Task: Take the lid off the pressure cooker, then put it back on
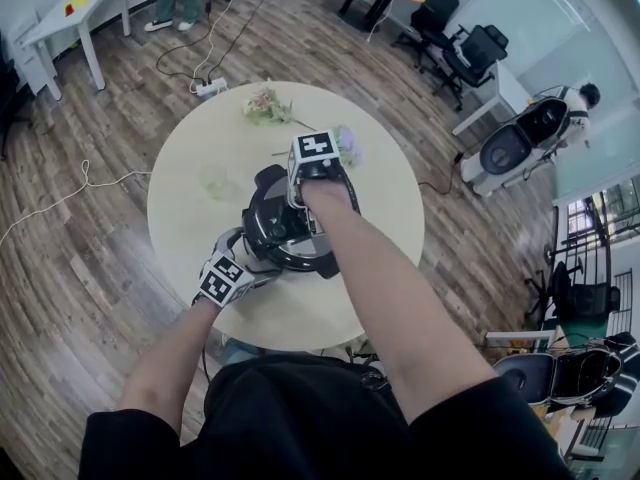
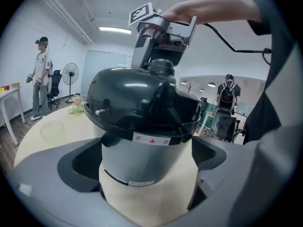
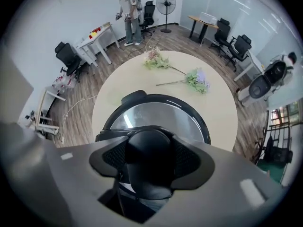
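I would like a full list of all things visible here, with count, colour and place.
table: one, beige, round, centre.
pressure cooker: one, silver body, on the table.
lid: one, black, on the pressure cooker.
knob: one, black, atop the lid.
flower bunches: two, pale blooms, green stems, table's far side.
cup: one, clear greenish, left of the pressure cooker.
office chairs: several, black, far side of the room.
left gripper: one, grey, shut on the pressure cooker's body.
right gripper: one, grey, shut on the knob.
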`<state>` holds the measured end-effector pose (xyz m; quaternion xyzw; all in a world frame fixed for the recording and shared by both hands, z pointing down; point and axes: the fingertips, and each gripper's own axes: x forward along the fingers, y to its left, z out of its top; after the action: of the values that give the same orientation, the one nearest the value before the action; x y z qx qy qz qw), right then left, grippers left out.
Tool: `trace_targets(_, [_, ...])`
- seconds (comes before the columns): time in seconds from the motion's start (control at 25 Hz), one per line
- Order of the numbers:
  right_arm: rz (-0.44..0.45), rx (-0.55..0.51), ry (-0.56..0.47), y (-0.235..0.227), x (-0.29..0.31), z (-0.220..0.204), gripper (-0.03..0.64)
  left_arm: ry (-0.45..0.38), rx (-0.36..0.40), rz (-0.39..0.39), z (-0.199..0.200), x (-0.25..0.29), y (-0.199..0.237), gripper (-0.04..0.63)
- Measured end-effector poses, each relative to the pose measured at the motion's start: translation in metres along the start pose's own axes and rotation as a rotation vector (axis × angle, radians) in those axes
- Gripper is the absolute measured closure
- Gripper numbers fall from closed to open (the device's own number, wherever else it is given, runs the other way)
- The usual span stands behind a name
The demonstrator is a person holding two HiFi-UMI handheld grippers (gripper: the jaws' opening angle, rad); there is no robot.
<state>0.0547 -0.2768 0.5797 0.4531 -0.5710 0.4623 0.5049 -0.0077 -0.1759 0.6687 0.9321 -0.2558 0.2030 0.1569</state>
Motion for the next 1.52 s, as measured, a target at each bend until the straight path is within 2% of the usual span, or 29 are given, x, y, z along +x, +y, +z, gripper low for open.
trace_targets(0.2, [-0.002, 0.251, 0.015, -0.012, -0.007, -0.007, 0.330, 0.009, 0.006, -0.010, 0.002, 0.001, 0.002, 0.018])
trace_targets(0.28, [-0.007, 0.277, 0.034, -0.016, -0.007, -0.006, 0.330, 0.011, 0.008, -0.015, 0.003, 0.004, 0.004, 0.017])
trace_targets(0.6, [0.006, 0.218, 0.037, -0.014, -0.005, 0.000, 0.331, 0.008, -0.007, -0.022, 0.000, 0.003, 0.003, 0.020])
trace_targets(1.04, [0.116, 0.254, 0.050, -0.022, -0.025, -0.003, 0.331, 0.031, -0.015, -0.023, 0.001, -0.001, 0.004, 0.028])
trace_targets(1.24, [0.078, 0.241, 0.057, -0.022, -0.021, -0.005, 0.330, 0.038, -0.010, -0.028, -0.001, 0.002, 0.004, 0.028])
trace_targets(1.44, [-0.027, 0.106, 0.078, -0.018, -0.034, 0.003, 0.330, 0.035, -0.016, -0.019, 0.002, 0.003, 0.005, 0.026])
trace_targets(1.52, [-0.022, 0.102, 0.098, -0.022, -0.040, -0.002, 0.330, 0.036, -0.016, -0.018, 0.001, 0.003, 0.004, 0.029])
